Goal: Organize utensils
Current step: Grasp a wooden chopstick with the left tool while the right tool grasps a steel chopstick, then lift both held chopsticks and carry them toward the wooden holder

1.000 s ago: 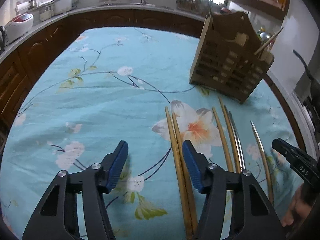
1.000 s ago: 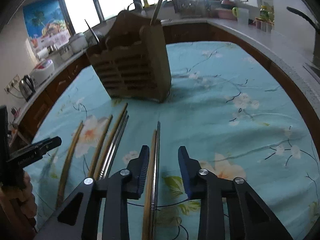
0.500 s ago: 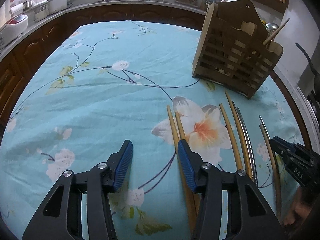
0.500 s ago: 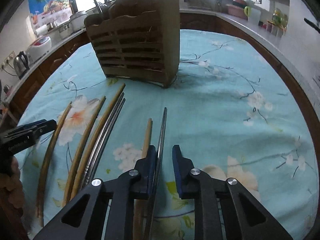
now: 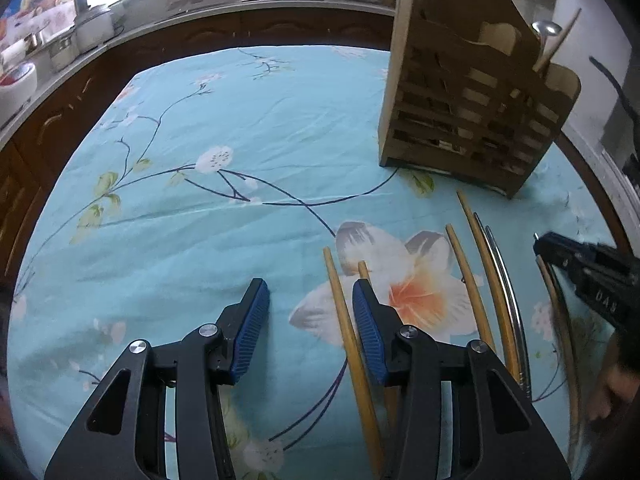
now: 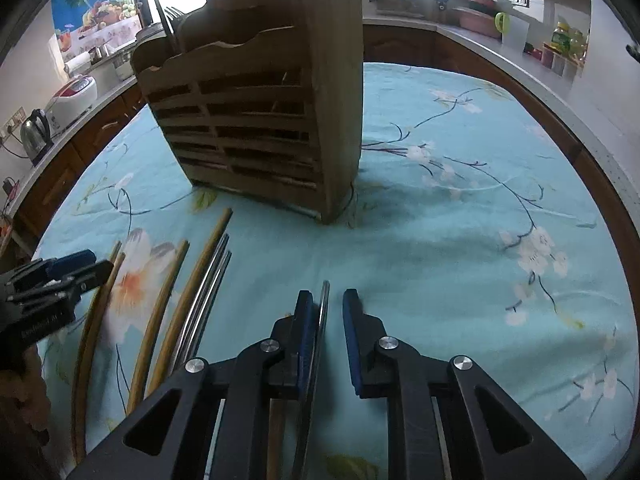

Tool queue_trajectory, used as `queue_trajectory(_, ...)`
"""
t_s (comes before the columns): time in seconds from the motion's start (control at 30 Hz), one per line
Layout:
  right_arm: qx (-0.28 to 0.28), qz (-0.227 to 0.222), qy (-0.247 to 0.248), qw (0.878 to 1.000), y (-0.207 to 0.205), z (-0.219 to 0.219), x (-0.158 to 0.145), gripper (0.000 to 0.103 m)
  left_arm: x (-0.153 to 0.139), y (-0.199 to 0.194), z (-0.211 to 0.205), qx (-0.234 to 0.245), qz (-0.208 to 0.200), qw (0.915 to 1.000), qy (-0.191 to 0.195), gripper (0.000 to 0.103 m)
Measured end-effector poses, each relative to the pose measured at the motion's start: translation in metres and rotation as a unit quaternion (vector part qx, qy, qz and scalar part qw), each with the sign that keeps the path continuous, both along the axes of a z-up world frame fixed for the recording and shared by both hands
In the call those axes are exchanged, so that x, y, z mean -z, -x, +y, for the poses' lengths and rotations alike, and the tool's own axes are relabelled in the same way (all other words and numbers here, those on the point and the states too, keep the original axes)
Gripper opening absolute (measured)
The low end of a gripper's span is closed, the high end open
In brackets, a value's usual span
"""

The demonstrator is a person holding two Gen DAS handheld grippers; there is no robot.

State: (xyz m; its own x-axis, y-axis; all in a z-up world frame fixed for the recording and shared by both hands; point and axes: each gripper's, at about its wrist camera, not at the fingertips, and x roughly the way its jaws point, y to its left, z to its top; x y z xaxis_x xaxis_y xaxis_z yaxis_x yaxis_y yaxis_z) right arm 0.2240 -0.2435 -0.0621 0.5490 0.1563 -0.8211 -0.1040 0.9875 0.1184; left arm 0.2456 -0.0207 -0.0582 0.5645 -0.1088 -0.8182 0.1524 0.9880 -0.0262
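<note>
The bench is covered by a matt, slightly creased cloth (image 5: 240,128) in pale blue with printed flowers, and the slatted holder (image 6: 256,120) on it is plain unvarnished-looking wood with a dull brown face. The bamboo chopsticks (image 5: 468,276) look smooth and yellowish, while the metal chopsticks (image 6: 200,312) beside them are shiny and reflective. Each tool, the left tool (image 5: 306,328) and the right tool (image 6: 326,336), is matt black plastic with ribbed blue pads (image 5: 252,332) and bright metal rivets.

Black tool (image 5: 308,320), blue ribbed pads (image 5: 250,330)
</note>
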Motion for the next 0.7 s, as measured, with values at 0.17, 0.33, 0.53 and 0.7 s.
queue_trajectory(0.17, -0.005, -0.008, 0.006, 1.0, 0.001, 0.0, 0.001, 0.016, 0.0, 0.001, -0.008, 0.019, -0.01, 0.9997, -0.014, 0.025)
queue_trajectory(0.33, -0.008, -0.017, 0.02, 1.0, 0.0, 0.007, 0.002, 0.01, 0.0, 0.0, -0.025, 0.042, -0.016, 0.9985, -0.032, 0.005)
queue_trajectory(0.53, -0.003, -0.006, -0.023, 1.0, 0.0, 0.0, -0.001, 0.004, -0.004, 0.001, -0.008, 0.034, 0.003, 0.9992, 0.02, 0.004)
queue_trajectory(0.7, 0.003, -0.023, -0.059, 0.998, 0.014, -0.008, -0.02, 0.004, -0.024, 0.018, 0.006, 0.029, -0.008, 0.9973, 0.067, 0.004)
